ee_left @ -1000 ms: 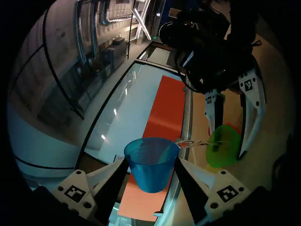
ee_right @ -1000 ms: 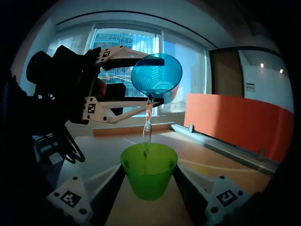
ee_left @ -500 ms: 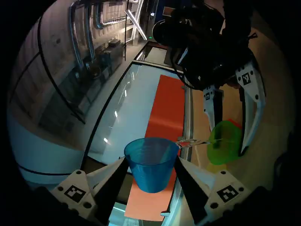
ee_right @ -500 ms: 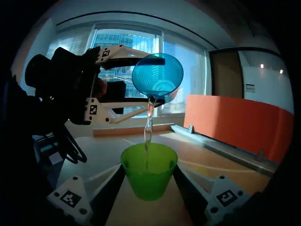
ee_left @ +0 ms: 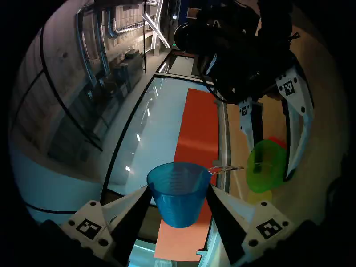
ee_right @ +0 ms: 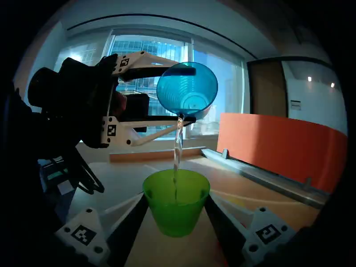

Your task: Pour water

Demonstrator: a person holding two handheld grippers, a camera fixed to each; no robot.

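The left gripper pinches a tilted blue cup between both fingers at 6 o'clock in the left gripper view, and a thin stream of water leaves its rim toward 3 o'clock, where a green cup sits. In the right gripper view, the right gripper clamps that green cup upright at 6 o'clock; the blue cup hangs at 12 o'clock, water falling into the green one. An orange panel stands at 3 o'clock.

Blue cup and green cup are translucent plastic.
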